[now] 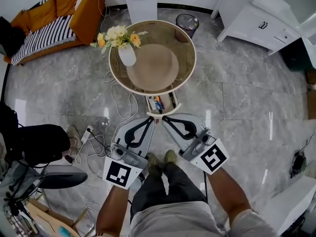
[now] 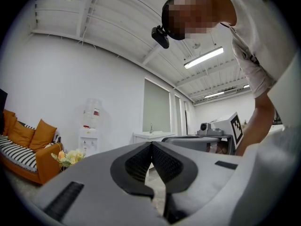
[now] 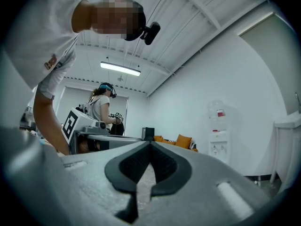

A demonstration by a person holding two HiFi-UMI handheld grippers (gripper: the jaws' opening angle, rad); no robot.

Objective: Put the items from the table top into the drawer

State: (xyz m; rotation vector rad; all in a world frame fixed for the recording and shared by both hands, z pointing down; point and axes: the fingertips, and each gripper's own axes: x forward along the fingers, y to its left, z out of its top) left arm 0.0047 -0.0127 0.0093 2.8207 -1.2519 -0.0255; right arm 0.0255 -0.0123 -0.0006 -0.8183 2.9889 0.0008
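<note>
A round glass-topped table [image 1: 193, 58] stands ahead of me, bearing a white vase [image 1: 127, 55] of yellow flowers [image 1: 118, 36] and a round tan mat [image 1: 153, 67]. Under its near edge a small drawer [image 1: 168, 109] is pulled open, with pens and other small items inside. Both grippers are held level, high above the floor, on the near side of the drawer. The left gripper [image 1: 151, 118] [image 2: 151, 143] is shut and empty. The right gripper [image 1: 164, 118] [image 3: 150, 144] is shut and empty too, its tip close beside the left one. The flowers [image 2: 70, 157] show low in the left gripper view.
Cables [image 1: 118, 102] and a power strip [image 1: 86, 134] lie on the floor left of the table. A waste bin [image 1: 187, 24] stands behind it, a white cabinet [image 1: 256, 19] at back right, an orange sofa [image 1: 49, 23] at back left. Another person [image 3: 101, 107] stands in the background.
</note>
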